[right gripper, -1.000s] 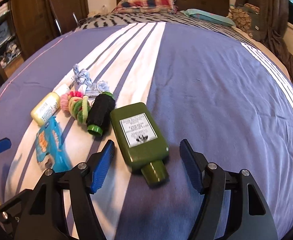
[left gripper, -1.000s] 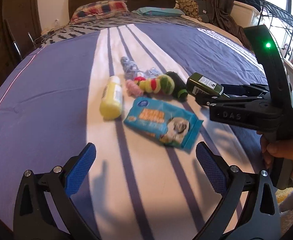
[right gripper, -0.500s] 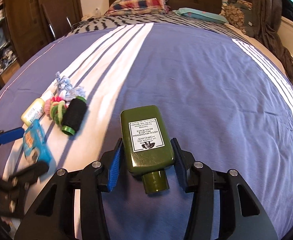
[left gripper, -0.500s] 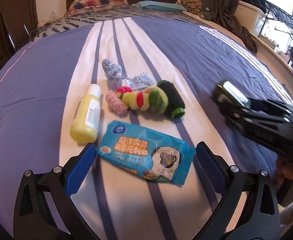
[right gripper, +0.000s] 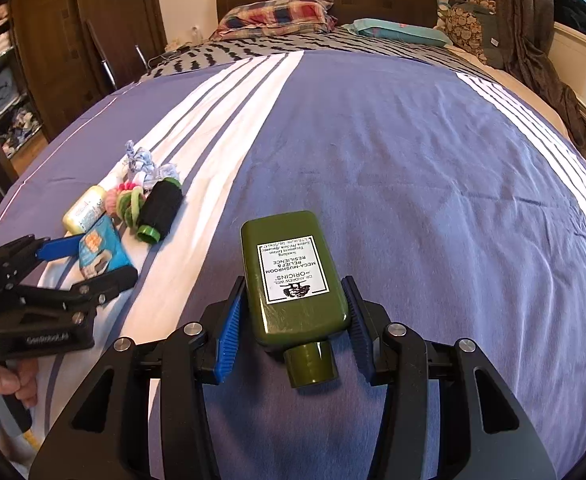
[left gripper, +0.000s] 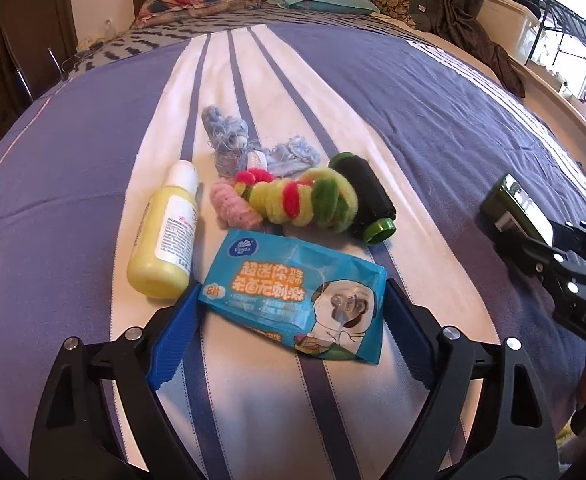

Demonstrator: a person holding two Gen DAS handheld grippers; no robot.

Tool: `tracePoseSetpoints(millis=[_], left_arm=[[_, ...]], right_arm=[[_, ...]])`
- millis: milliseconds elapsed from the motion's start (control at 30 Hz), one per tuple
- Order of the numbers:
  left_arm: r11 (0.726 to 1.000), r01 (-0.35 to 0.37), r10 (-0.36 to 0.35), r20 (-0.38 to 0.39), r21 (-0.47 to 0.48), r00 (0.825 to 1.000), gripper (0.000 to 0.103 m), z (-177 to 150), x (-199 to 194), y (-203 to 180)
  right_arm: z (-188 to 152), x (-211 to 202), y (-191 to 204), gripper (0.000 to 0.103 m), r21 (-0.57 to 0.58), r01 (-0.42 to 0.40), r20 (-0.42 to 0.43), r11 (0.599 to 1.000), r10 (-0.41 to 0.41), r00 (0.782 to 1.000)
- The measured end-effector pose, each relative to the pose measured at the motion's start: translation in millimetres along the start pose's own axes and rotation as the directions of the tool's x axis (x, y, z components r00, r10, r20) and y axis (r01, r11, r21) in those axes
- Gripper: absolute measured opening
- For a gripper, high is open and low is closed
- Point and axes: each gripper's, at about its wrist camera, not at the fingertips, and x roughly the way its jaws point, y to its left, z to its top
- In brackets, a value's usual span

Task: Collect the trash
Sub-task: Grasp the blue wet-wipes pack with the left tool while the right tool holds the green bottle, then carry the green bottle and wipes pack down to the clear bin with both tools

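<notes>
Left wrist view: the left gripper (left gripper: 289, 316), jaws closing around the blue wipes packet (left gripper: 293, 294), should pinch squarely mid-pack; the right gripper (right gripper: 293, 318) clamps the green lotion bottle (right gripper: 293, 276).

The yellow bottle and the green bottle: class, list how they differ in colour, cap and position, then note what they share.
The yellow bottle has a white cap; the green bottle has a green one. The yellow bottle lies untouched on the bed; the green bottle is clamped in the right gripper. The yellow looks rounded, the green flat-sided. Both carry white labels.
</notes>
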Motion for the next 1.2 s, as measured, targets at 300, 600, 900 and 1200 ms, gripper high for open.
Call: tracePoseSetpoints(millis=[300, 600, 900, 1200], left_arm=[[1.0, 0.007, -0.007, 0.016, -0.011, 1.0, 0.076, -24.2, -22.1, -0.7], [1.0, 0.017, -0.016, 0.038, -0.02, 0.999, 0.076, -73.6, -67.9, -1.0], [0.999, 0.027, -0.025, 0.081, -0.026, 0.996, 0.076, -118.4, -121.8, -1.9], [0.999, 0.038, -0.039, 0.122, 0.01, 0.992, 0.077, -159.6, -161.1, -11.7]], right_arm=[[-17.0, -26.0, 3.7, 0.048, 0.01, -0.01, 0.025, 1.0, 0.009, 1.0], [-47.2, -57.0, 25.8, 0.048, -0.003, -0.043, 0.031, 0.999, 0.043, 0.999], [-84.5, -100.2, 49.1, 0.048, -0.008, -0.071, 0.056, 0.997, 0.071, 0.996], [-122.1, -140.0, 65.6, 0.048, -0.015, -0.085, 0.088, 0.996, 0.086, 0.992]])
